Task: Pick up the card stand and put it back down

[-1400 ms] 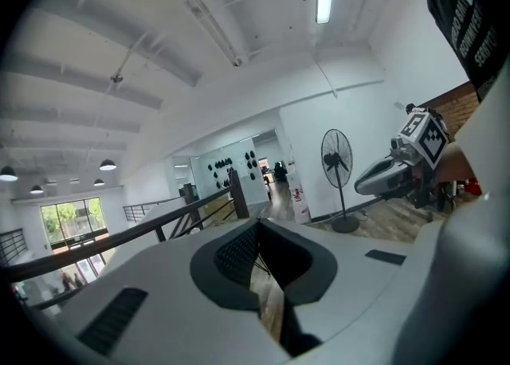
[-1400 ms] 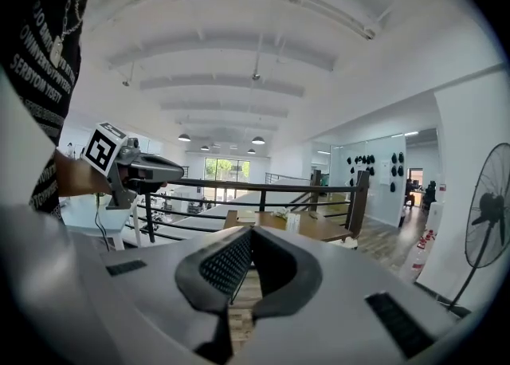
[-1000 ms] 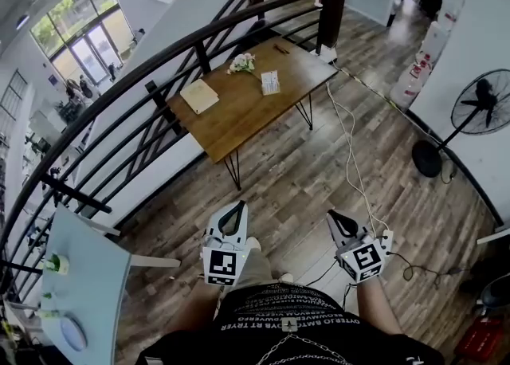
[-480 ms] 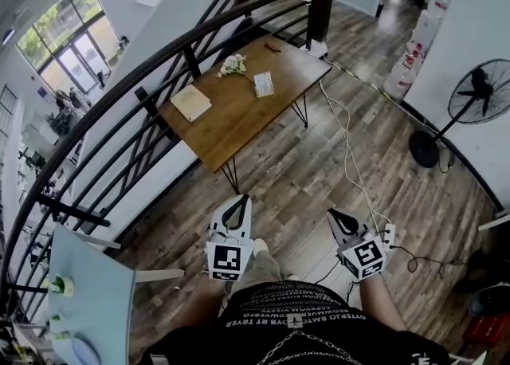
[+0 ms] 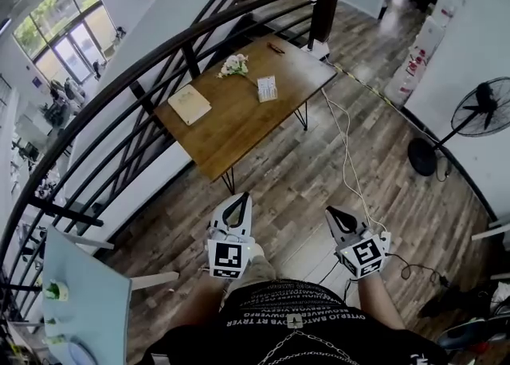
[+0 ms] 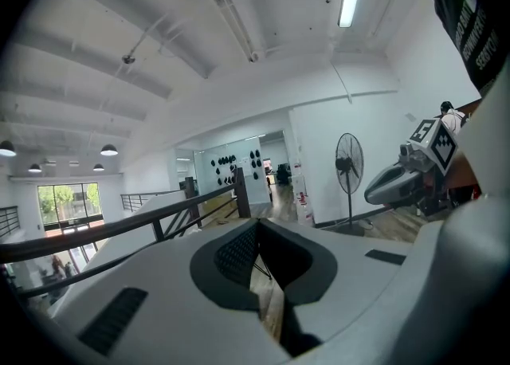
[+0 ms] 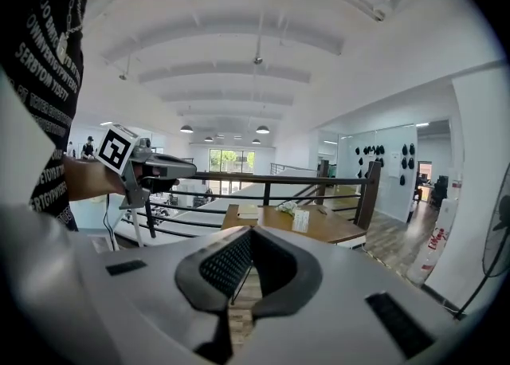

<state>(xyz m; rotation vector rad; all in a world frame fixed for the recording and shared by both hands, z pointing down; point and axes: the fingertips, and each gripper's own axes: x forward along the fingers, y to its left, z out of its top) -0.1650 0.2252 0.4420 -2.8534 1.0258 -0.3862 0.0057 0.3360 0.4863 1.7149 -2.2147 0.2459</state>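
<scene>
The card stand (image 5: 268,88) is a small white upright card on the wooden table (image 5: 231,128), far ahead of both grippers; in the right gripper view the card stand (image 7: 300,221) shows beyond the jaws. My left gripper (image 5: 236,199) and right gripper (image 5: 333,214) are held low in front of the person's body, over the wood floor, well short of the table. Both are shut with nothing between the jaws. The left gripper (image 6: 256,260) points along the railing, the right gripper (image 7: 248,253) towards the table.
On the table also lie a tan notebook (image 5: 190,104), a small flower bunch (image 5: 234,65) and a pen (image 5: 276,48). A black railing (image 5: 159,56) runs along the table's far side. A standing fan (image 5: 480,112) is at right, and a white cable (image 5: 348,160) trails across the floor.
Only the head view has shifted slightly. Both grippers stay shut in the same low place in front of the body.
</scene>
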